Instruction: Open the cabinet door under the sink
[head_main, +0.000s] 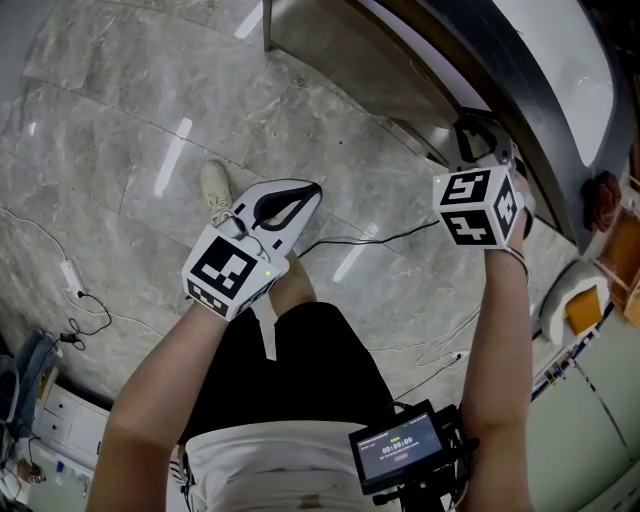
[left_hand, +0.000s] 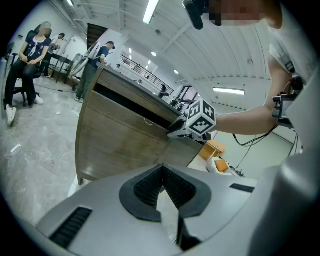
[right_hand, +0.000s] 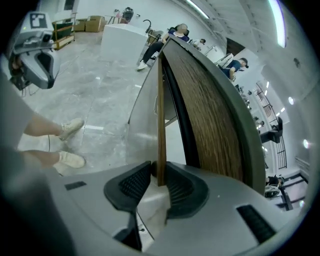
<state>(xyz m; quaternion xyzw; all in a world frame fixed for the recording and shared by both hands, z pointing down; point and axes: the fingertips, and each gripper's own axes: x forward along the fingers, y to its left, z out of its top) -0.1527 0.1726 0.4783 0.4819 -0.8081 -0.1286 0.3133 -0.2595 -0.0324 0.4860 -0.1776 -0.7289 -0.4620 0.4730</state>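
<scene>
Here, your right arm reaches forward, its hand-held gripper (right_hand: 159, 176) tipped steeply down, jaws partly apart astride the cabinet door (right_hand: 161, 120) edge. Your left hand-held gripper (head_main: 292, 200), closed and empty, hangs above the floor (head_main: 120, 110).

- Screen (head_main: 398, 446), near, at the waist: lit digits, too small to read.
- Marker cubes (head_main: 480, 208): square black-and-white patterns, no letters.
</scene>
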